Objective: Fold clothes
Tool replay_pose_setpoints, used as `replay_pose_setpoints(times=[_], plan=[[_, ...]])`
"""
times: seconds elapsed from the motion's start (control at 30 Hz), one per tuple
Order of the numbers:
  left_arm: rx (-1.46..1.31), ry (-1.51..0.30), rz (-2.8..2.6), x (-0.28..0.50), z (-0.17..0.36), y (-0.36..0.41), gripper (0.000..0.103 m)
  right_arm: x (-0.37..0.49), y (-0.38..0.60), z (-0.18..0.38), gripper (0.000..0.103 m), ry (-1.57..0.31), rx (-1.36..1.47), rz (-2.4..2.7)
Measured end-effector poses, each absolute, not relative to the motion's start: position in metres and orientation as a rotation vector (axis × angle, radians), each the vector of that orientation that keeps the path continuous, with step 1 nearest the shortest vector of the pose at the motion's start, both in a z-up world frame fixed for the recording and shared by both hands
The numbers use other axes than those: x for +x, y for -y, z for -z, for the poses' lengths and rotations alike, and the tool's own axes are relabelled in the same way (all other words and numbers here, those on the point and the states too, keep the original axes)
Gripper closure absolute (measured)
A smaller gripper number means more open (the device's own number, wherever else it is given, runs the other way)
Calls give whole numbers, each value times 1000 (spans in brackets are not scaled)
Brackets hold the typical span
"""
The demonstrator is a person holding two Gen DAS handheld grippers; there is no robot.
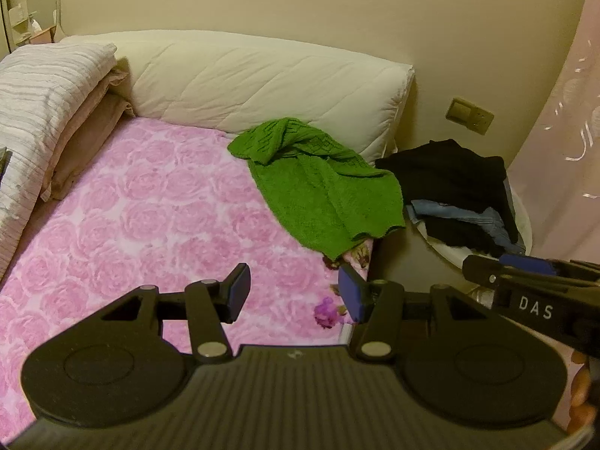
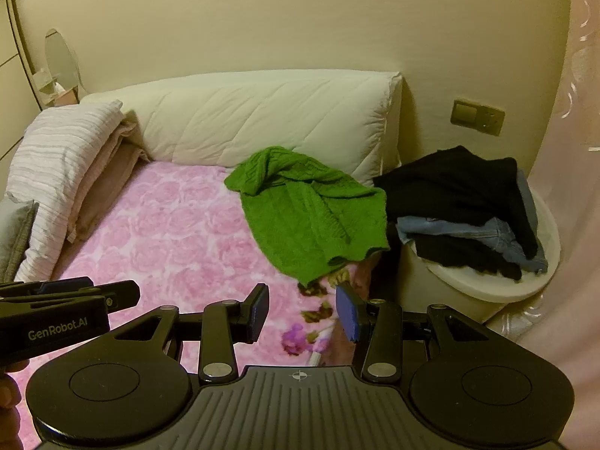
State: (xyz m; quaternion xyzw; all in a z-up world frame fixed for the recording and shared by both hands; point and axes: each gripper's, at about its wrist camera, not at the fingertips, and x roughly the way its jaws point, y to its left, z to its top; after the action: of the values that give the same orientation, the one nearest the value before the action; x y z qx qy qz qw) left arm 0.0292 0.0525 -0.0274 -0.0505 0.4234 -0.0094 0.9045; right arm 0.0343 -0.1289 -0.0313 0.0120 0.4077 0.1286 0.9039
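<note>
A crumpled green knit sweater (image 1: 322, 187) (image 2: 315, 210) lies at the far right of the bed, its hem hanging over the edge. My left gripper (image 1: 296, 294) hovers open above the pink rose-patterned sheet (image 1: 150, 206), short of the sweater, with nothing between its blue pads. My right gripper (image 2: 303, 313) is also open and holds nothing; it sits over the bed's right edge just below the sweater's hem. Each gripper shows in the other's view: the right gripper (image 1: 498, 266) at the right, the left gripper (image 2: 108, 292) at the left.
A pile of black clothes and jeans (image 1: 450, 191) (image 2: 461, 206) sits on a white round stool (image 2: 487, 285) right of the bed. A white quilted cushion (image 1: 262, 78) lines the wall, folded striped bedding (image 1: 45, 97) lies at the left, and a pink curtain (image 1: 562, 131) hangs at the right.
</note>
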Motion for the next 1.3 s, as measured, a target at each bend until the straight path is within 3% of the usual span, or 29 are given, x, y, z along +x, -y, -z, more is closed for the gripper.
replay_pose_setpoints(times=[1.3], plan=[[-83, -811, 57, 46, 11, -56, 55, 37, 113, -5, 59, -753, -33, -229]])
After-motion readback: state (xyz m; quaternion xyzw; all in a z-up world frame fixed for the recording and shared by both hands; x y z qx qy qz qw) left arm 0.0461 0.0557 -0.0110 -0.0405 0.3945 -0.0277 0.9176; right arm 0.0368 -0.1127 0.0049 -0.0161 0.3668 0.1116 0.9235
